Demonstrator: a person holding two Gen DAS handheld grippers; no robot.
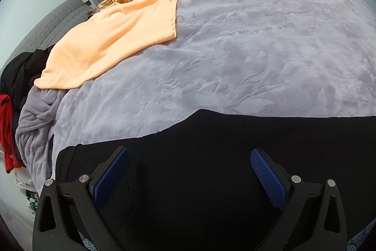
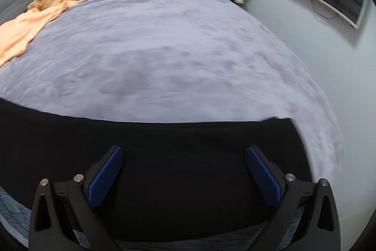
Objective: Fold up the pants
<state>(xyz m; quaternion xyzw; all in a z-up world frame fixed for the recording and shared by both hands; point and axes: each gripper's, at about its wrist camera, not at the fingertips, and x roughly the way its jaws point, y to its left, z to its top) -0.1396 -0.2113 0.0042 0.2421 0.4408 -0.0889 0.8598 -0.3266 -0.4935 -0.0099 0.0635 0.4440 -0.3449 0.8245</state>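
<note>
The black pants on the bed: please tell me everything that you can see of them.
The black pants are a plain, matte, dark garment lying flat as a wide band across the near edge of the lavender plush blanket. In the left wrist view a pocket outline shows at the left end. In the right wrist view the right end is a straight, square edge. The left gripper and the right gripper are over the cloth, jaws wide open, holding nothing. Whether the pants are already folded cannot be told.

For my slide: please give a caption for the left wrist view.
Open left gripper above black pants on a grey bedspread.
</note>
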